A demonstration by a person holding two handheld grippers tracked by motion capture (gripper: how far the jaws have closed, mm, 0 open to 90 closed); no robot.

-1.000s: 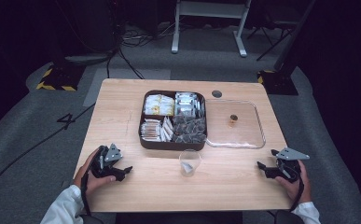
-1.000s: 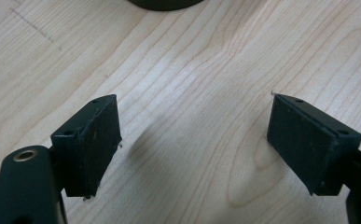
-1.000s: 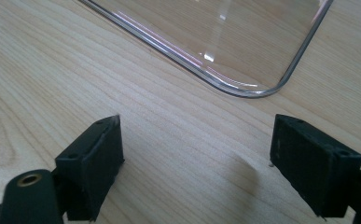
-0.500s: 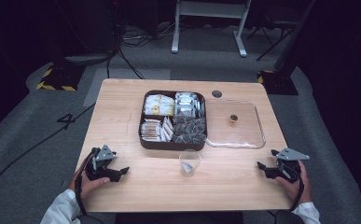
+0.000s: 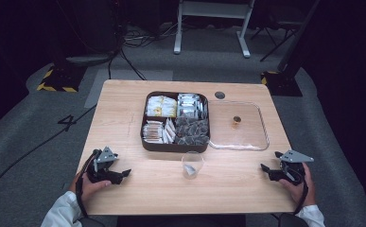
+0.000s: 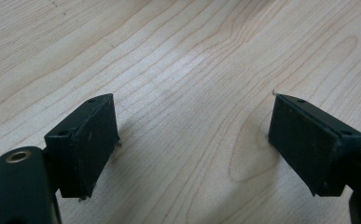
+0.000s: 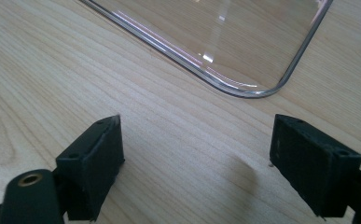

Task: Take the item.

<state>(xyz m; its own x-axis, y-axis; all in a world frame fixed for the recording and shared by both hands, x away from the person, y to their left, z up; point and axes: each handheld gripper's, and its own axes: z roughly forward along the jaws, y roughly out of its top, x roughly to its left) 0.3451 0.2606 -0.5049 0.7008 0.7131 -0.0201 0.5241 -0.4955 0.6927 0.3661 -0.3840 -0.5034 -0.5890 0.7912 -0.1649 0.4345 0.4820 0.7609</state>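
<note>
On the near left corner of the pale wooden table (image 5: 124, 99), the left gripper (image 5: 119, 174) rests in the person's hand, jaws wide apart with bare wood between them. Right gripper (image 5: 265, 169) sits at the near right edge, jaws likewise spread, nothing held. High view gives the layout: small clear plastic cup (image 5: 192, 164) stands between the two grippers, just in front of the dark four-compartment box of packets (image 5: 176, 120); clear rectangular lid (image 5: 239, 126) lies flat beside the box. Right gripper view adds the lid's rounded corner (image 7: 257, 88) just beyond its jaws, not touching. Left gripper view has only wood grain ahead.
</note>
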